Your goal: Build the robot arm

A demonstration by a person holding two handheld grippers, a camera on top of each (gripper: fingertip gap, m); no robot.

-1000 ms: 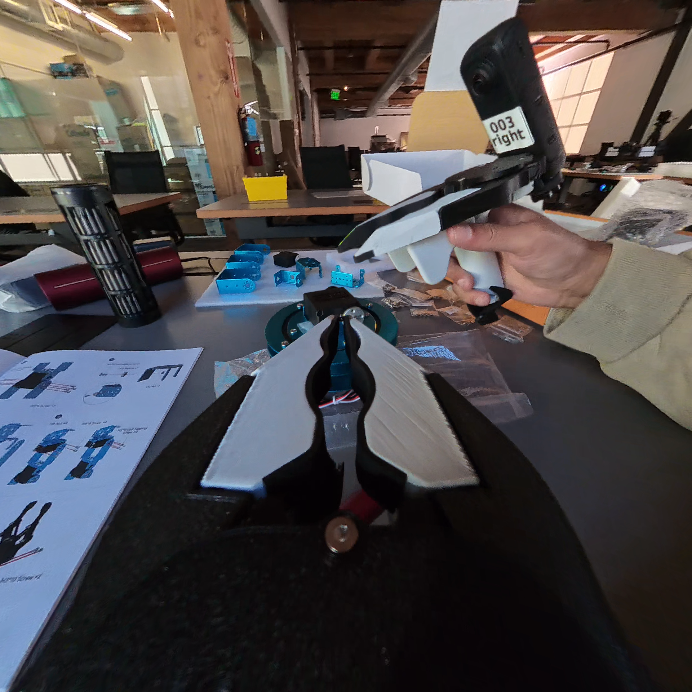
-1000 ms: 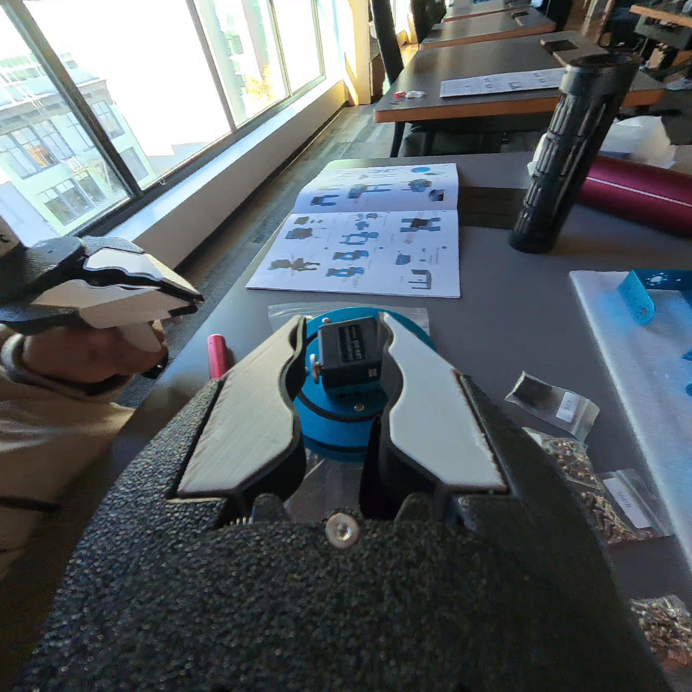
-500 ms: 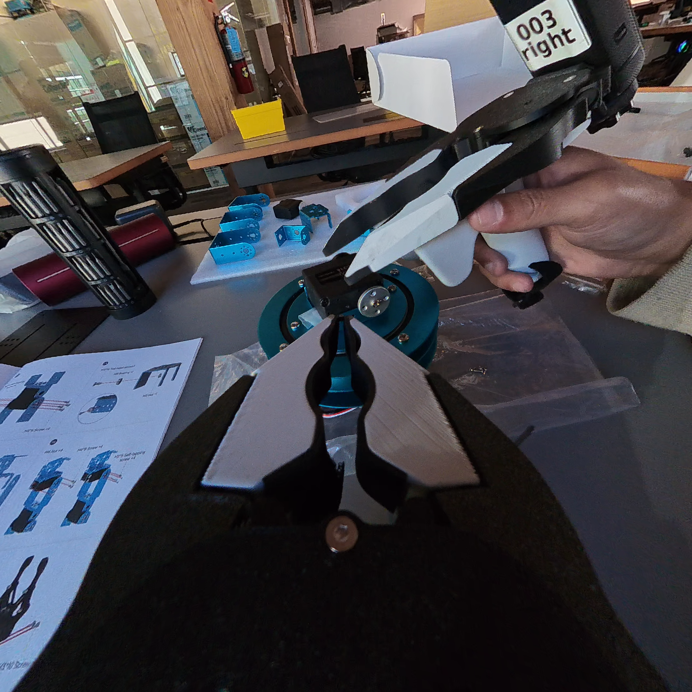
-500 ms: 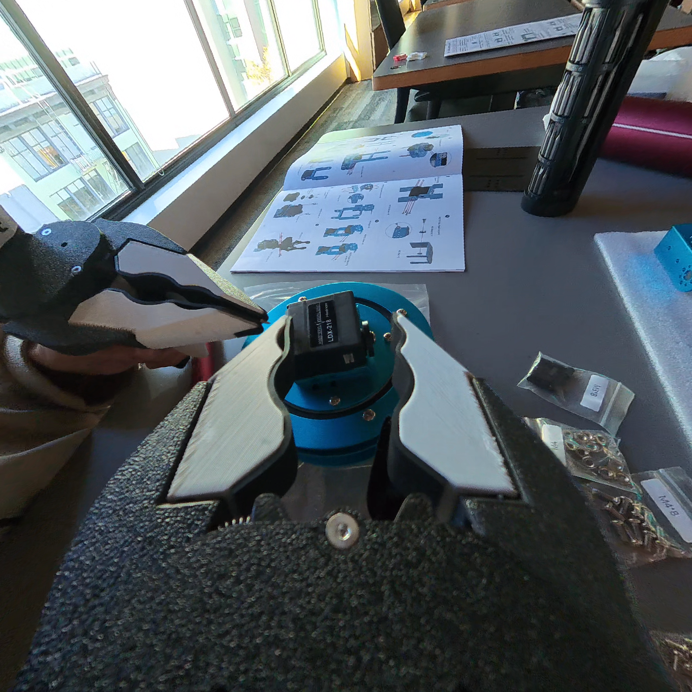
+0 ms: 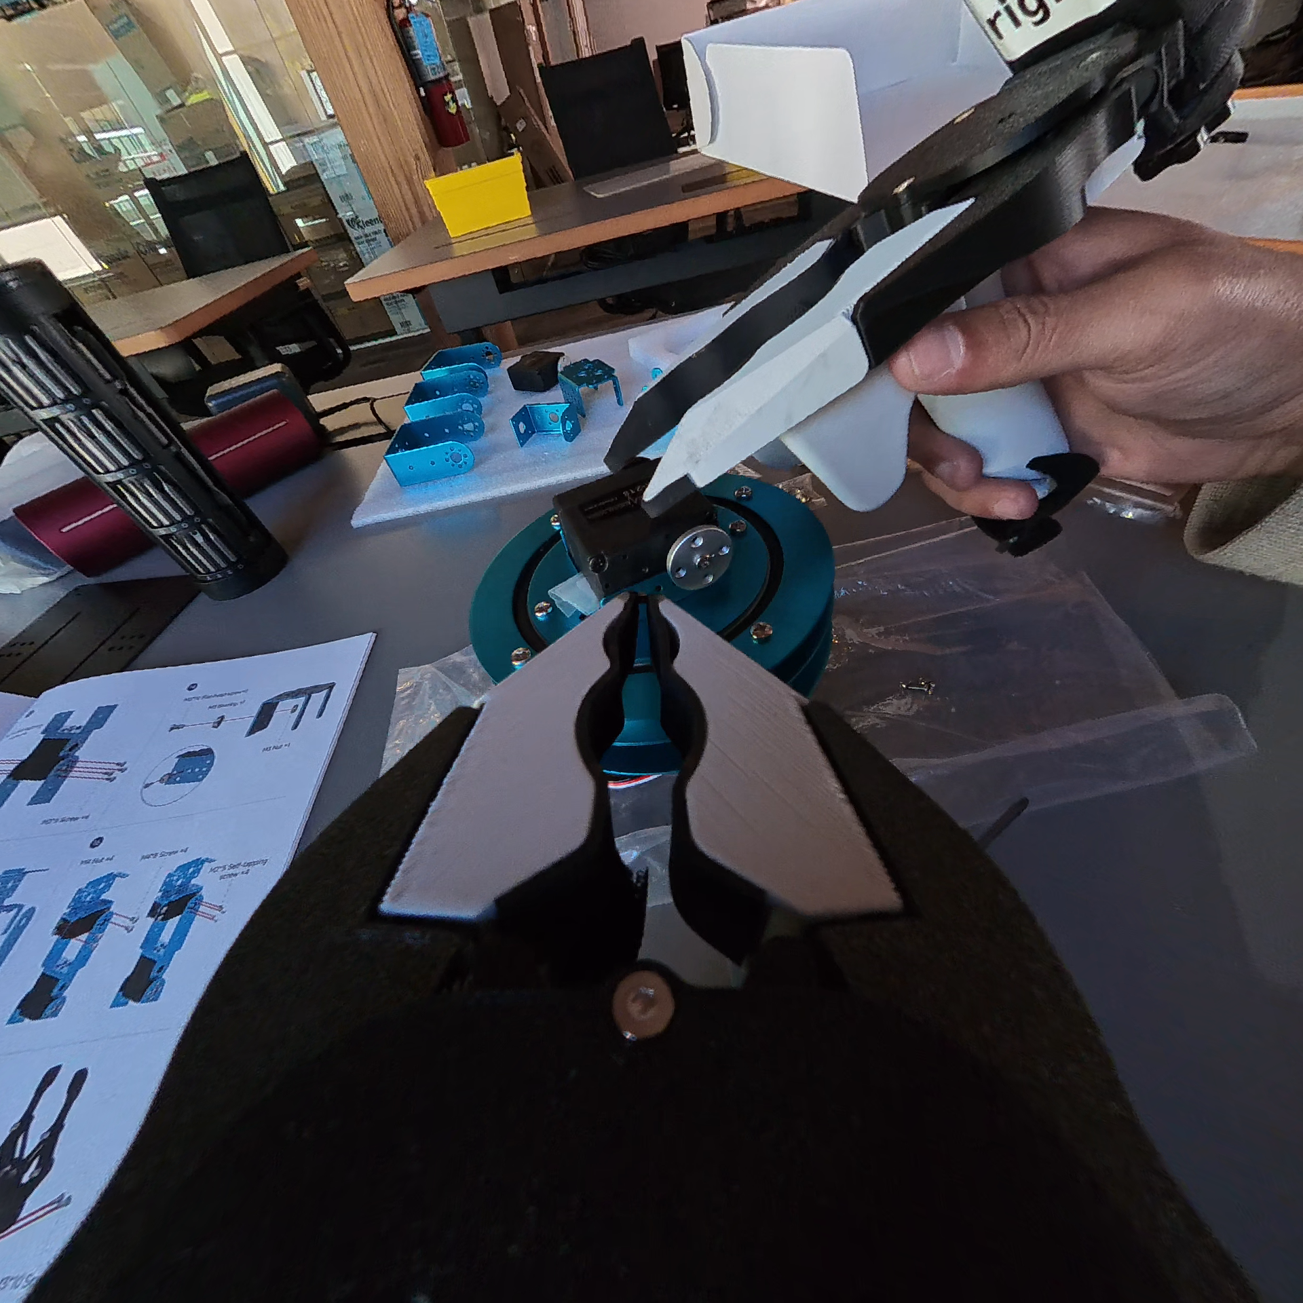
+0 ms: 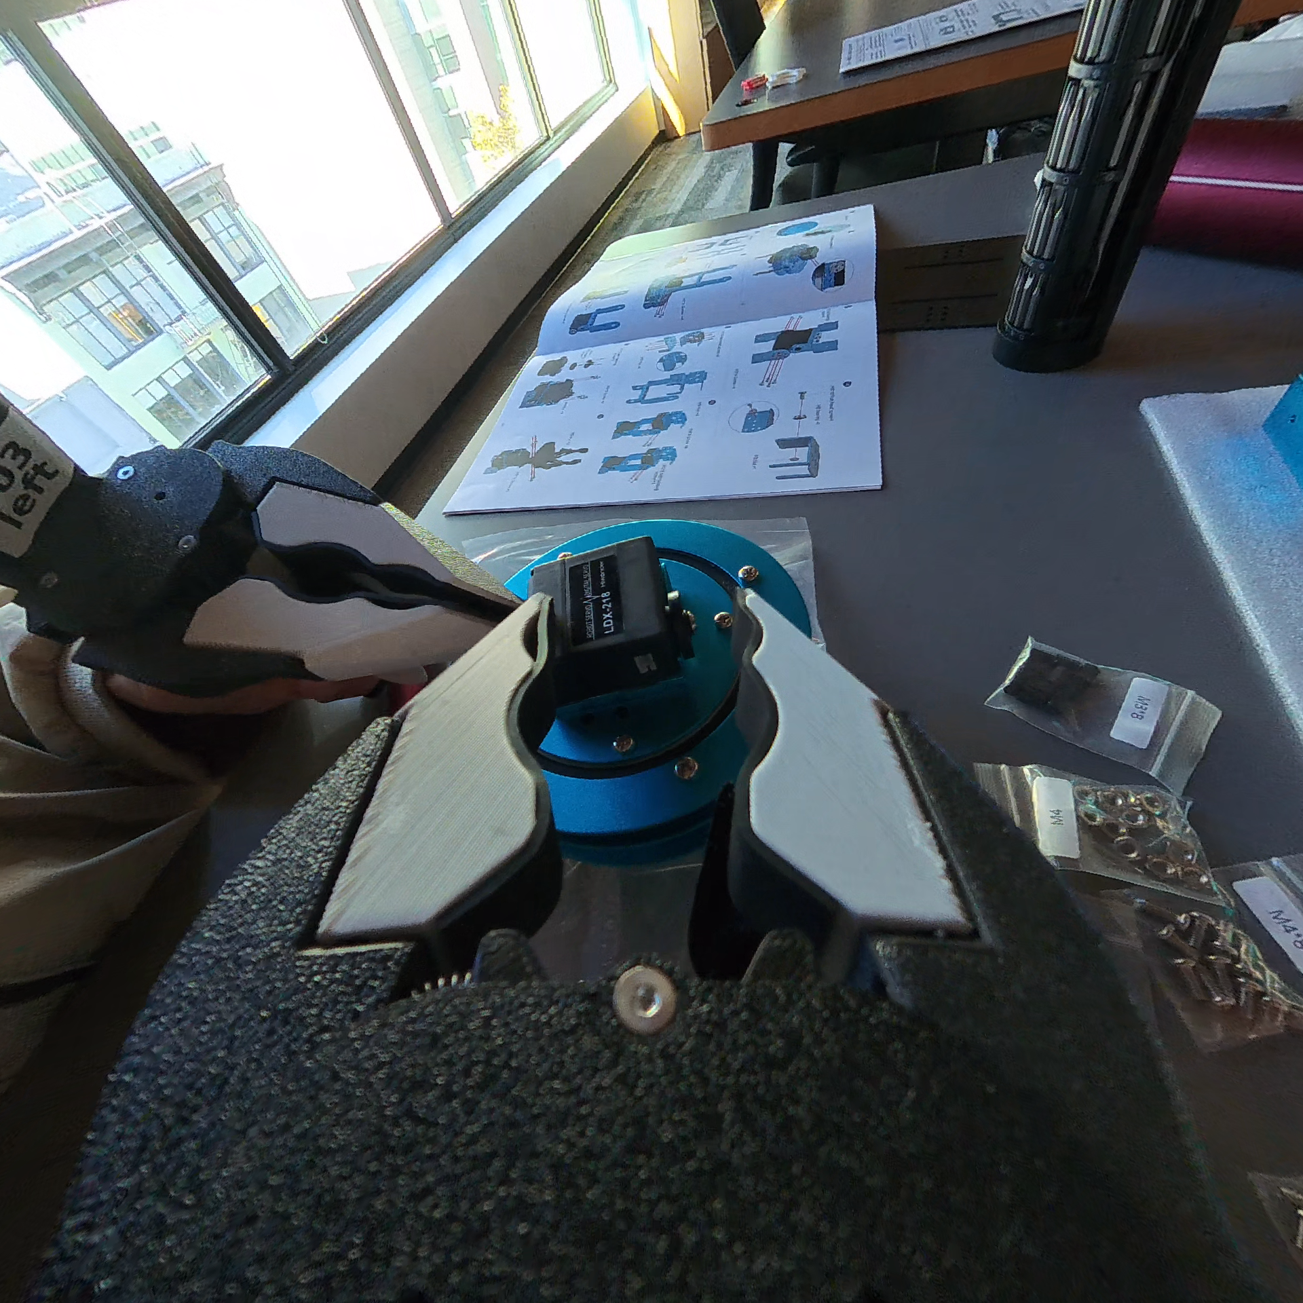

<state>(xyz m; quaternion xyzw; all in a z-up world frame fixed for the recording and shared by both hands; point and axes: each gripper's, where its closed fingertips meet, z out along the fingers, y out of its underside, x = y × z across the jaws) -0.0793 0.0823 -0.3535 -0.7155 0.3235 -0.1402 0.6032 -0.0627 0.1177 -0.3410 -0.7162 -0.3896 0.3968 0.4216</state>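
Black servo point(image 6: 620, 620) sits between spread right gripper point(image 6: 645, 606); left gripper point(image 5: 638, 603) clenched beside base rim point(image 5: 811, 557).

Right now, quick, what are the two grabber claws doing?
Left gripper: shut, holding nothing, tips right by the black servo block.
Right gripper: open, fingers either side of the servo block on the blue round base, not clamped.

The left gripper point(image 5: 638, 599), jaws closed, points at a black servo point(image 5: 627, 539) on a teal disc point(image 5: 790, 543).
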